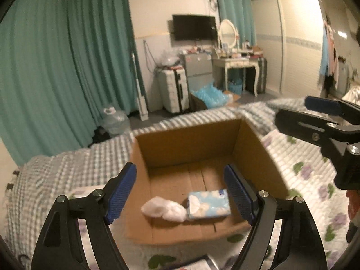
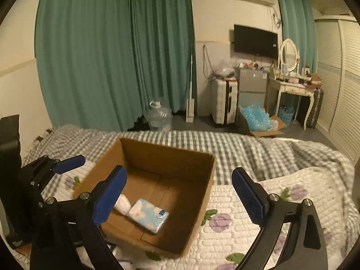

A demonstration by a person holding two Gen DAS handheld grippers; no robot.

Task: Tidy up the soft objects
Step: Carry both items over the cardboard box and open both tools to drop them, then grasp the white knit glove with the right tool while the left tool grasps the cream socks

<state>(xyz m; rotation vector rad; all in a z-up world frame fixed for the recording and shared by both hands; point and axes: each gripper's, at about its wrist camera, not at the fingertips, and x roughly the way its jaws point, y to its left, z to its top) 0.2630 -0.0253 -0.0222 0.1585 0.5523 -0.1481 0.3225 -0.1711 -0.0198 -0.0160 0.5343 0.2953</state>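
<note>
Left gripper (image 1: 180, 193) held above the near edge of the open brown cardboard box (image 1: 198, 139), tilted down toward its inside; jaws spread wide, blue pads well apart, nothing between them. In the right wrist view the same gripper (image 2: 65, 164) shows at the left, beside the box's left wall, side on.

Right gripper (image 2: 180, 195) held over the box's near right corner, also angled downward; jaws wide open and empty, left pad over the box interior, right pad over the quilt. From the left wrist view it (image 1: 315, 110) enters at the right edge, above and right of the box, well apart from the left gripper.

Box sits on a white quilted bedspread with purple flowers and green leaves (image 2: 236, 229), flaps open, top unobstructed. Beyond it, a grey-and-white checked blanket (image 2: 236, 148) covers the far part of the bed.

Inside the box, on the floor near the near wall: a light blue tissue pack with white cloud print (image 1: 209, 204) lying flat, and a crumpled white soft bundle (image 1: 164, 209) just left of it, touching it. The rest of the box floor is bare cardboard.
</note>
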